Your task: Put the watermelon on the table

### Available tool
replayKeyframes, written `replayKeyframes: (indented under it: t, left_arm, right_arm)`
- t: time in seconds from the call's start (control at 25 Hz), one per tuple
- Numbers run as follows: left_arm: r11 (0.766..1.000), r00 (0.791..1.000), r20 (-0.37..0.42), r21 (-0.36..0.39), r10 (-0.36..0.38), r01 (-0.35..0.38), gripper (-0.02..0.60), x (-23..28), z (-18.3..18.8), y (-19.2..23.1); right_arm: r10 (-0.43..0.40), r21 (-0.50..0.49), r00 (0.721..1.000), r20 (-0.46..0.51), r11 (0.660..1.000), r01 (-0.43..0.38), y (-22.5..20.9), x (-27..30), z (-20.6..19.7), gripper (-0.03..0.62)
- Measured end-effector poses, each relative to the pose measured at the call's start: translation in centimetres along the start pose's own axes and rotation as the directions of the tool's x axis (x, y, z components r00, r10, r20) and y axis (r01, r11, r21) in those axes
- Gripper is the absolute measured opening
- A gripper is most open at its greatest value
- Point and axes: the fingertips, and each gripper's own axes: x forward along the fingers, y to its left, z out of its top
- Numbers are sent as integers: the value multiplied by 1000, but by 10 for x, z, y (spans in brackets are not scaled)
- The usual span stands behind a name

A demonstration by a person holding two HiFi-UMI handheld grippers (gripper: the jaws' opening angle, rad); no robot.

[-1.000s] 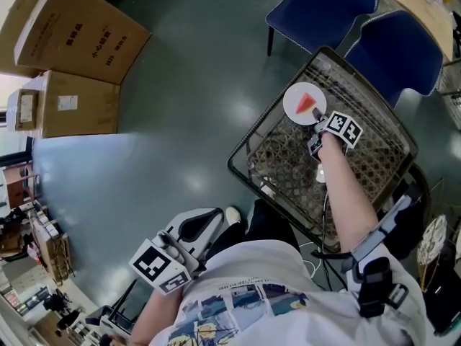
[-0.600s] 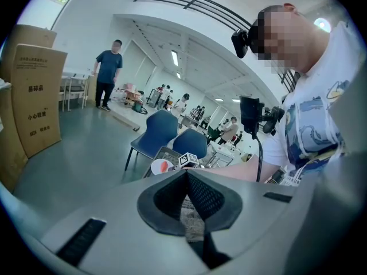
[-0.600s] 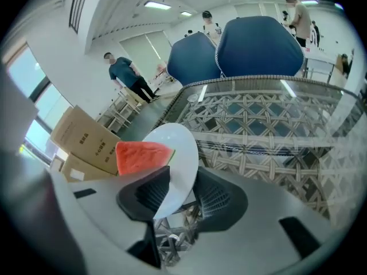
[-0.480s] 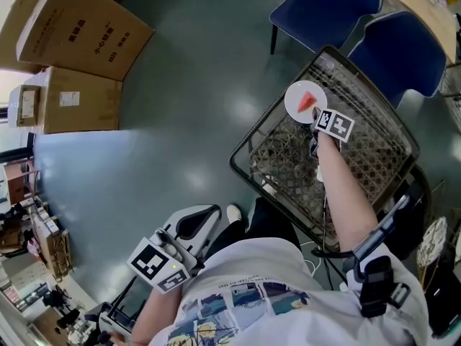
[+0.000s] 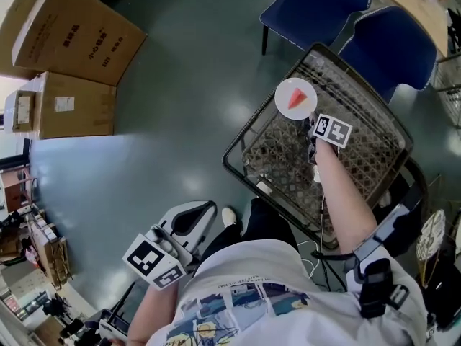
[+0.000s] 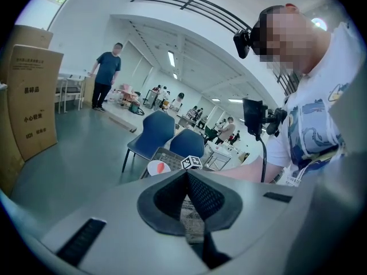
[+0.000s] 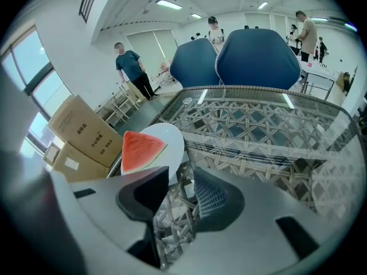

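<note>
Letting go looks like the step we are on. Our right gripper (image 7: 178, 182) hangs over the glass-topped wicker table (image 7: 258, 125), and its jaws are opening. Nothing sits between them; we only see the woven table top through the gap. The watermelon slice (image 7: 140, 149) lies on a round white plate (image 7: 174, 135), and the plate sits on the table right by its left edge, as the right gripper view shows it. The plate is just beside the gripper's left jaw, but the jaw does not seem to press on it. We think the watermelon is now on the table, so the job looks nearly done. Our left gripper (image 6: 186, 173) is held low by our side, well apart from the table, and its jaws are closed together with nothing in them. Two blue chairs (image 7: 258, 56) stand behind the far edge of the table, and cardboard boxes (image 5: 72, 34) sit on the floor far off. Next, we think the right gripper should back away from the plate, up and toward us. That move needs care. The plate is so close to the table's edge that a bump from the left jaw could push it off. The jaws should be kept wide as we pull back.
</note>
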Motion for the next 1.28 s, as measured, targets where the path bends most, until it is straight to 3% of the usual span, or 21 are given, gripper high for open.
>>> replayKeyframes:
  t: [0.16, 0.32, 0.48, 0.68, 0.8, 1.0, 1.28]
  left_arm:
    - [998, 999, 17, 46, -39, 38, 9, -4, 2, -14]
    - [990, 994, 25, 96, -102, 99, 9, -20, -1, -36]
    - [974, 986, 46, 168, -160, 150, 9, -42, -9, -48]
    - [952, 977, 71, 247, -203, 180, 9, -100, -25, -61]
    - [931, 967, 75, 298, -244, 212, 9, -140, -39, -67]
    - [908, 959, 85, 354, -270, 224, 9, -212, -77, -69]
    - [882, 940, 28, 357, -339, 307, 9, -279, -150, -83]
  right_arm:
    - [34, -22, 999, 17, 999, -34, 6, -32, -14, 138]
    - [100, -166, 995, 28, 982, -94, 26, -81, -28, 134]
    - [181, -313, 982, 54, 937, -155, 58, -146, -47, 33]
    - [237, -499, 972, 0, 842, -205, 115, -225, -117, 11]
    - [278, -564, 960, 25, 797, -216, 156, -276, -150, 11]
    - [315, -623, 945, 93, 759, -192, 221, -351, -224, 11]
    - [381, -662, 917, 122, 719, -211, 293, -435, -341, 11]
